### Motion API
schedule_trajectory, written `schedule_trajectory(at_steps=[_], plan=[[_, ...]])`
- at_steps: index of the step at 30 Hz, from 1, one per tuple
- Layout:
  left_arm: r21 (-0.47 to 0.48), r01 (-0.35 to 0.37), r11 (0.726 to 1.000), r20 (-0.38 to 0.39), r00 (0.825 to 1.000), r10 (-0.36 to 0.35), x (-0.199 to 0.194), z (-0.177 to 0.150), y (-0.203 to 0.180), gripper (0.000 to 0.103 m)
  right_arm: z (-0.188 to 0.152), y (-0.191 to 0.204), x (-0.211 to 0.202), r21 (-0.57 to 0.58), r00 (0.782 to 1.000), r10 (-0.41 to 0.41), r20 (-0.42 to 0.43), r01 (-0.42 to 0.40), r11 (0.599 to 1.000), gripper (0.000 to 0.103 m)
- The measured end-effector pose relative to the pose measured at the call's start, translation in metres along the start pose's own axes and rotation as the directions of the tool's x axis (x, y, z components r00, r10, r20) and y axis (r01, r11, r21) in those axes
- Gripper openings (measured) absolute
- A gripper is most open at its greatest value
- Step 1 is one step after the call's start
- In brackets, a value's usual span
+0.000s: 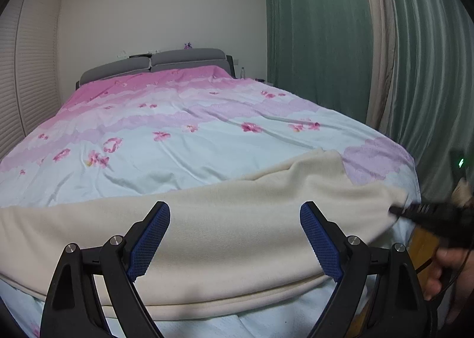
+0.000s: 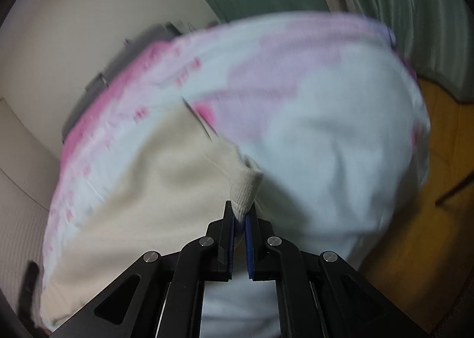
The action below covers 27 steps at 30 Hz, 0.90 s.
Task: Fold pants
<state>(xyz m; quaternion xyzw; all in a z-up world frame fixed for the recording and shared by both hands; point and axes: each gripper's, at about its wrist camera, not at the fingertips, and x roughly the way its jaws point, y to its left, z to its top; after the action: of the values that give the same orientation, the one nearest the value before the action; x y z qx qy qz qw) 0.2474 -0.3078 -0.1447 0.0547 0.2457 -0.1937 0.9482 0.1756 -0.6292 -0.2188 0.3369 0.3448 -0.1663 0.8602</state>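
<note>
Cream pants [image 1: 225, 237] lie stretched across the near end of the bed. My left gripper [image 1: 235, 237] is open, its blue pads wide apart over the middle of the pants, holding nothing. My right gripper [image 2: 240, 215] is shut on the ribbed cuff [image 2: 244, 189] of the pants [image 2: 142, 204] at their right end. It also shows in the left wrist view [image 1: 414, 210] at the right edge of the cloth. The right wrist view is motion-blurred.
The bed has a pink, lilac and pale blue flowered cover [image 1: 183, 130] and a grey headboard [image 1: 154, 66]. Green curtains [image 1: 326, 26] hang at the right. Wooden floor [image 2: 438, 189] lies beside the bed. A louvred wardrobe [image 1: 26, 71] stands at the left.
</note>
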Motion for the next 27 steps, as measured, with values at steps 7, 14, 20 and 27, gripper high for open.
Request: schedule_trajectory(at_steps=[7,14,20,27], plan=[[0.010,0.013,1.000,-0.017,1.000,-0.013,0.007,0.000,-0.006,0.090,-0.010,0.001,-0.002,-0.064,0.996,-0.084,-0.016,0.082,0.995,0.043],[0.011,0.044,0.999,0.013,0.999,-0.044,0.017,0.022,-0.015,0.090,0.022,0.030,-0.048,-0.210,0.984,-0.076,0.161,0.109,0.972,0.054],[0.008,0.039,0.999,0.081,0.996,-0.039,0.033,0.052,-0.029,0.090,0.082,0.089,-0.014,-0.509,0.996,0.019,0.088,0.029,0.860,0.054],[-0.023,0.024,0.999,0.112,0.993,-0.021,0.073,0.074,-0.028,0.090,0.122,0.113,0.068,-0.601,0.995,0.040,-0.095,-0.090,0.795,0.053]])
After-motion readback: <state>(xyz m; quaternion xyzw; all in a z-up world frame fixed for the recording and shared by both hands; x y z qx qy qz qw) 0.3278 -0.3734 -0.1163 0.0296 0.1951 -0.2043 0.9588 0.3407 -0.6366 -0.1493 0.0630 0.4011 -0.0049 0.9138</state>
